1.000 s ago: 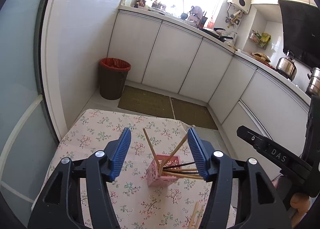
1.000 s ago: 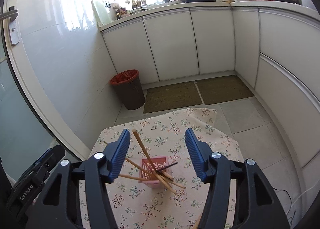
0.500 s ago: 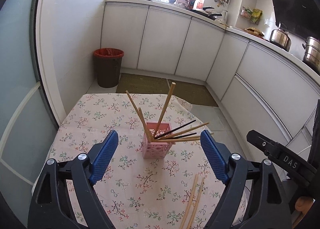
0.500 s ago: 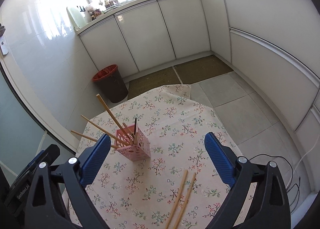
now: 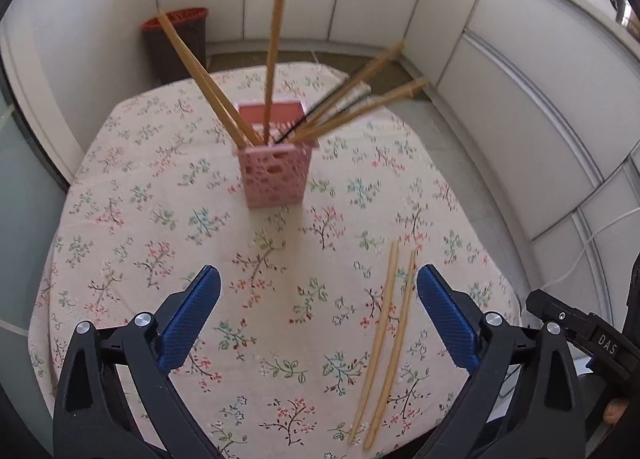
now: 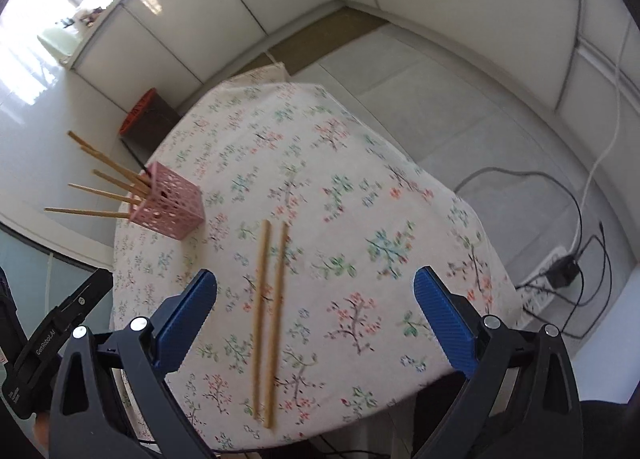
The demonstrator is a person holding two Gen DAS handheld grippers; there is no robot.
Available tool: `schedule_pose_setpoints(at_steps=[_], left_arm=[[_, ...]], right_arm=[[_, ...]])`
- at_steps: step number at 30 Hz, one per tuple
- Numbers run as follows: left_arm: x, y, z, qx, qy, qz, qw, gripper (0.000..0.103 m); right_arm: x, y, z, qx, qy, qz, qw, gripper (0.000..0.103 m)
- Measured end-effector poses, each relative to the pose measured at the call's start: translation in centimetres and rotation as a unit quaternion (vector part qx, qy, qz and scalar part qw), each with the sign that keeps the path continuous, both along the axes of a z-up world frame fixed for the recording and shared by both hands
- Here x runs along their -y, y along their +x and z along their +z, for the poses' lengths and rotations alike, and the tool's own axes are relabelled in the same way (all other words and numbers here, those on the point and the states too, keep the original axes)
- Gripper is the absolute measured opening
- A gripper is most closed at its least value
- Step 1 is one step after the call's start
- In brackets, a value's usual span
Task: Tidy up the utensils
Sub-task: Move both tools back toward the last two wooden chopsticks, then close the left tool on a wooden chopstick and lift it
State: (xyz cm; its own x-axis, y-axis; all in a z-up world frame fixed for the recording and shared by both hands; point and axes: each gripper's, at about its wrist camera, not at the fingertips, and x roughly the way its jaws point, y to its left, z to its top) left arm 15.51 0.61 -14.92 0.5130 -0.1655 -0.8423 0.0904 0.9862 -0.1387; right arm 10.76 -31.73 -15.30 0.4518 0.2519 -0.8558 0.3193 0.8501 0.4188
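On the floral tablecloth (image 5: pixel 132 195) a square pink perforated plastic holder (image 5: pixel 275 171) carries several wooden chopsticks. Nearer than the holder lie two loose wooden chopsticks (image 6: pixel 267 319). Left gripper (image 5: pixel 319 315) and right gripper (image 6: pixel 315 309) have just been opening; both gape empty.

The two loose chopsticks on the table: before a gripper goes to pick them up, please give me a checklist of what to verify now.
1. Loose chopsticks lie flat and side by side on the tablecloth: ok.
2. Right gripper open, nothing between the pads; its jaws have just been opening: ok.
3. Left gripper likewise open and empty: ok.
4. Pink holder upright: ok.
5. Room in the holder for two more: cannot tell.
6. Chopsticks centred between the right gripper's pads: not ok, they lie nearer the left pad.
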Motion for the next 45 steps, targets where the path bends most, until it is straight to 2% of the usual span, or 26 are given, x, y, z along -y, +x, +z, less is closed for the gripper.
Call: schedule_pose_setpoints(at_steps=[4, 7, 8, 10, 13, 19, 21, 23, 25, 28, 30, 35, 40, 45], left_arm=[[3.0, 1.3, -4.8, -0.054, 0.034, -0.021, 0.9978, 0.095], [4.6, 2.7, -7.6, -0.079, 0.053, -0.016, 0.9954, 0.092], [4.9, 3.3, -8.2, -0.085, 0.048, -0.012, 0.9952, 0.090], [5.5, 4.2, -9.0, -0.087, 0.046, -0.003, 0.9951, 0.078], [6.3, 5.1, -9.9, -0.093, 0.049, -0.001, 0.9944, 0.067], [7.9, 6.1, -11.4, -0.108, 0.059, -0.026, 0.9921, 0.060], [8.3, 6.1, -11.7, -0.101, 0.088, -0.037, 0.9904, 0.051], [8.3, 6.1, -11.6, -0.095, 0.096, -0.047, 0.9897, 0.040], [7.8, 6.0, -11.5, -0.095, 0.096, -0.052, 0.9895, 0.025], [6.3, 5.8, -11.3, -0.097, 0.069, -0.052, 0.9915, 0.009], [4.9, 5.6, -11.2, -0.103, 0.046, -0.045, 0.9926, 0.007], [2.4, 4.4, -9.1, -0.084, 0.025, -0.032, 0.9956, 0.007], [0.9, 2.0, -5.2, -0.041, 0.012, -0.042, 0.9982, 0.007], [-1.1, 0.0, -1.6, 0.012, 0.002, -0.029, 0.9995, 0.007]], right_arm=[[2.4, -0.6, -3.6, -0.057, 0.036, -0.033, 0.997, 0.096], [2.8, -0.7, -3.5, -0.048, 0.035, -0.027, 0.998, 0.096], [2.8, -0.8, -3.4, -0.044, 0.029, -0.025, 0.998, 0.096], [3.0, -0.7, -3.3, -0.041, 0.028, -0.021, 0.999, 0.096], [3.4, -0.5, -3.8, -0.047, 0.031, -0.021, 0.998, 0.096], [3.4, -0.1, -4.2, -0.053, 0.039, -0.016, 0.998, 0.096], [3.1, 0.0, -4.2, -0.054, 0.036, -0.011, 0.998, 0.096], [2.6, 0.3, -4.3, -0.056, 0.032, -0.009, 0.998, 0.096], [2.2, 0.6, -4.4, -0.058, 0.030, -0.008, 0.998, 0.096], [1.3, 1.0, -4.4, -0.056, 0.018, -0.001, 0.998, 0.096], [0.4, 1.6, -4.4, -0.057, 0.009, 0.005, 0.998, 0.096], [-2.1, 3.7, -4.6, -0.057, -0.014, 0.018, 0.998, 0.096], [-5.5, 6.3, -5.0, -0.061, -0.041, 0.045, 0.996, 0.096], [-8.4, 8.6, -6.2, -0.078, -0.076, 0.068, 0.992, 0.096]])
